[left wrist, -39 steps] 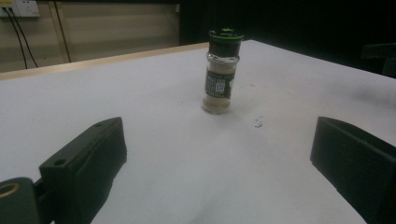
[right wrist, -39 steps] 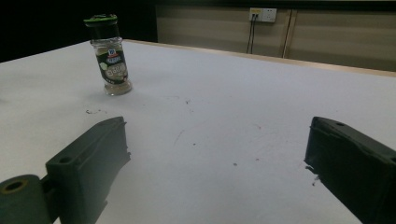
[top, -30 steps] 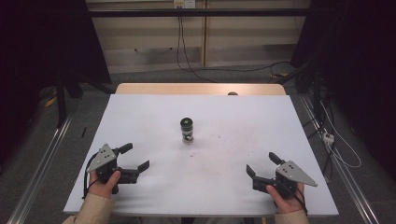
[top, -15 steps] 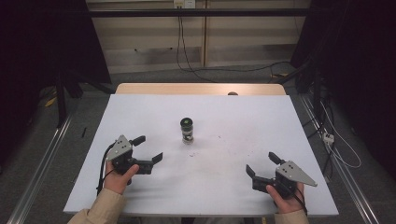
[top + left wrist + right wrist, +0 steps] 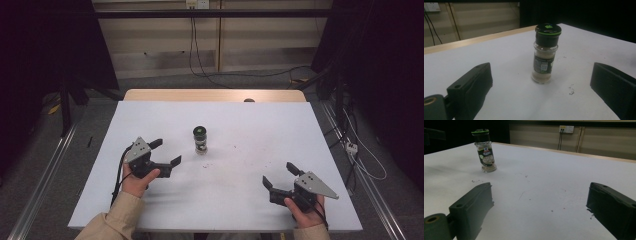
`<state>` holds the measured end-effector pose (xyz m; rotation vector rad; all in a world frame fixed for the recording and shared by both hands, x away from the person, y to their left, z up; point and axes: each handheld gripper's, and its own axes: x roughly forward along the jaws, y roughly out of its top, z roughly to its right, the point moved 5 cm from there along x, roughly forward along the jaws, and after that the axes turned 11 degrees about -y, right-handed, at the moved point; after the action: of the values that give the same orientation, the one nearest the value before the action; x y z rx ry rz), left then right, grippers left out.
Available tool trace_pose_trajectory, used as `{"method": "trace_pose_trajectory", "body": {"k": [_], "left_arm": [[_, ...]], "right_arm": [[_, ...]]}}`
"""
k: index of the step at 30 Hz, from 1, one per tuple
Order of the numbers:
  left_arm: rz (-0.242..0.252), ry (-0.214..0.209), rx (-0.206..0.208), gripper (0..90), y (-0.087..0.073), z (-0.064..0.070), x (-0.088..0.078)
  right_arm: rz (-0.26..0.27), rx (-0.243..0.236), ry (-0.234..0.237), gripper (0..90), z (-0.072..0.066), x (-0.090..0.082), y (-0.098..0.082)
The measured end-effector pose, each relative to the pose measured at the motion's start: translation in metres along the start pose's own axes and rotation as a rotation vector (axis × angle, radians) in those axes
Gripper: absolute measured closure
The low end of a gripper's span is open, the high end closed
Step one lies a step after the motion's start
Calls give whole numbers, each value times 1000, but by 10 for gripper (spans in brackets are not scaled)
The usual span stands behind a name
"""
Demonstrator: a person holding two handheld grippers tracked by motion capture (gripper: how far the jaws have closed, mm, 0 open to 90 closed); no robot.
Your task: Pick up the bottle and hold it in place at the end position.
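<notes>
left tool: jaws spread, near jar, lower left of frame | right tool: jaws spread, lower right, well apart | spice jar: upright, middle of counter | risk: tall narrow jar may tip if one jaw touches first

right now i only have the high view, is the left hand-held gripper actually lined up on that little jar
Observer: Yes. In the left gripper view the spice jar stands upright between the two open jaws of the left hand-held gripper, untouched.
Operator: what's in it, can't tell from up here
Observer: A pale powder fills the glass up to the neck, under a black cap with a green ring.
Operator: and the right one, pointed at it too
Observer: Not quite. In the right gripper view the jar sits far off at upper left, outside the right hand-held gripper's open jaws.
</notes>
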<state>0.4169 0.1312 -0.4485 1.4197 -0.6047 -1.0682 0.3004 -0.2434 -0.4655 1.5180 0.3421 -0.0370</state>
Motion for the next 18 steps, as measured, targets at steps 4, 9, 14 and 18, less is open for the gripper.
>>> {"method": "trace_pose_trajectory", "body": {"k": [4,9,14,18], "left_arm": [[0,-4,-5,38,0,0,7],[-18,-3,8,38,0,0,17],[-25,-5,0,38,2,0,28],[-42,-2,5,41,2,-1,35]], "right_arm": [[4,2,3,58,0,0,0],[5,1,5,58,0,0,0],[5,1,4,58,0,0,0],[4,3,7,58,0,0,1]]}}
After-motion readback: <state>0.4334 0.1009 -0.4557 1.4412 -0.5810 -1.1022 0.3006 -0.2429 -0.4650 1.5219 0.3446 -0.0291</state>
